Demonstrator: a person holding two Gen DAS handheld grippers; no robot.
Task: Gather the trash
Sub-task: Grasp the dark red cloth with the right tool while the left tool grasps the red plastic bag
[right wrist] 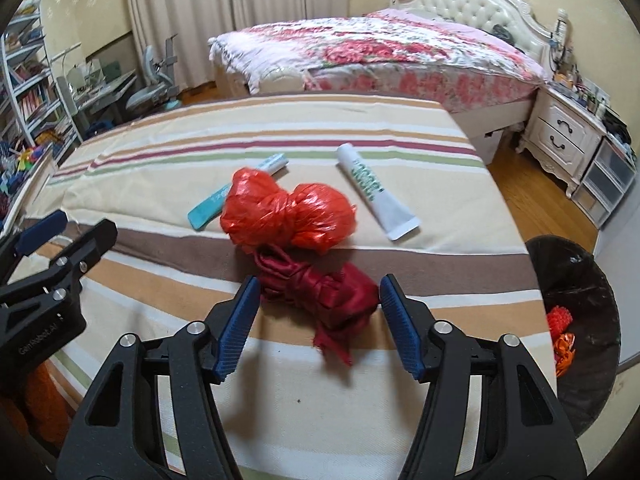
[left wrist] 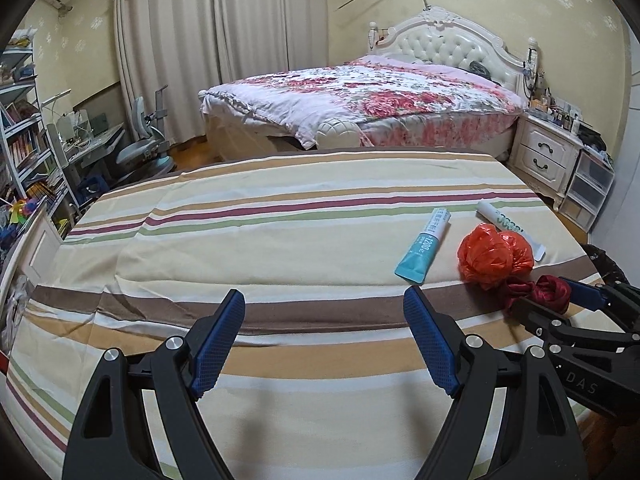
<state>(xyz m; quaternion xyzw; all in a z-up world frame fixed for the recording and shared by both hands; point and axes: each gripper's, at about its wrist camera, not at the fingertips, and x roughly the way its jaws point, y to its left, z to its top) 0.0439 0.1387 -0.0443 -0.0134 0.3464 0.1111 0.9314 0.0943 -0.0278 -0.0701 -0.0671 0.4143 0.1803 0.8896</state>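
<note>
Binned: orange scraps in black bin (right wrist: 576, 320), right of right hand-held gripper (right wrist: 316, 300).
Remaining: dark red bundle (right wrist: 332, 292) (between its spread fingers), orange bag (right wrist: 280, 216), two tubes ahead.
Left hand-held gripper (left wrist: 324, 312): spread, empty.

1. Left gripper (left wrist: 324, 300): black plastic frame, triangular cut-outs, silver round screws.
2. Fingers (left wrist: 218, 344): blue, cross-hatched textured pads.
3. Right gripper (right wrist: 316, 288): identical build; grey "DAS" lettering on its body.

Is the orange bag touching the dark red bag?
Touching. In the right wrist view the orange bag sits right against the far end of the dark red bag, with no striped cloth showing between them.
</note>
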